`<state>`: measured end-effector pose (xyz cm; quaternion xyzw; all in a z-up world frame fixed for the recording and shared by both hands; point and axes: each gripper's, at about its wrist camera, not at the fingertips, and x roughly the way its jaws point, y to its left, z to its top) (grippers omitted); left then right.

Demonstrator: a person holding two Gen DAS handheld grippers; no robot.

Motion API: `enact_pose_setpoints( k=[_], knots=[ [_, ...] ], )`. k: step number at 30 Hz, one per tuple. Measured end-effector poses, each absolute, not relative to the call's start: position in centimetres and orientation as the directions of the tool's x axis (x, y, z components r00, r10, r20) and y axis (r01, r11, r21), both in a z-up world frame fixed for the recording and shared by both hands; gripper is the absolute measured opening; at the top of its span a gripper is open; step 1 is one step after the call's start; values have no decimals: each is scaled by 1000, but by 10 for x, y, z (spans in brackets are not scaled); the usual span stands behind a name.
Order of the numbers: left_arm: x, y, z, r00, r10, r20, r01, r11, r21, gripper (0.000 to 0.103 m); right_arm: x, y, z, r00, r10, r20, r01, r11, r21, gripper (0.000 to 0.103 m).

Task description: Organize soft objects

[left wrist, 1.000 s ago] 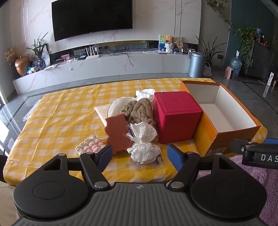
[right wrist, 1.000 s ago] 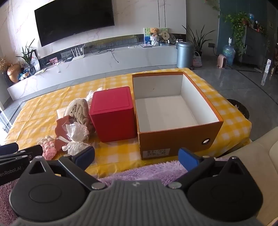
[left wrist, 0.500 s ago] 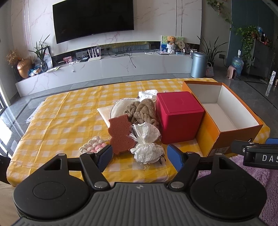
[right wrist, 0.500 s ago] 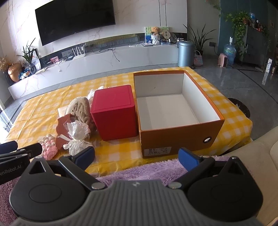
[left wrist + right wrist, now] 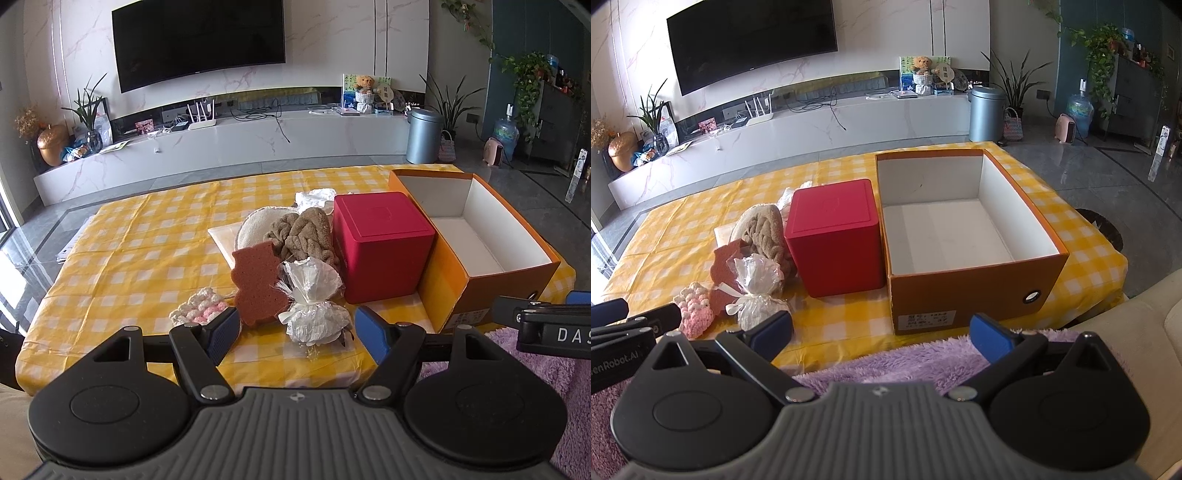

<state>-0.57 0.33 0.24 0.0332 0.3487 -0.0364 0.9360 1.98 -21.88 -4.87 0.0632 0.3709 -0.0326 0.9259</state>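
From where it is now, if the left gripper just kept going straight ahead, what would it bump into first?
Most likely the clear-wrapped white bundle, lying on the yellow checked tablecloth directly ahead of the open left gripper. The bear-shaped sponge sits just to its left. Depth is hard to judge.

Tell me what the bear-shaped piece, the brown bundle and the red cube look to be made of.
Bear-shaped piece: likely sponge foam, matte, its reddish-brown face visibly pitted with pores.
Brown bundle: plush knit or chenille fabric, thick fuzzy braided ridges.
Red cube: rigid, smooth satin sides with crisp edges; plastic or coated card, unclear which.
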Motion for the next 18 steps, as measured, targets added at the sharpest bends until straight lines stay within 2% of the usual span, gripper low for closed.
enact_pose_setpoints(
  k=[18],
  knots=[
    [-6,3,3,754,-44,-656,91,995,38,85,17,-214,-50,720,-12,-694,98,992,85,100]
  ],
)
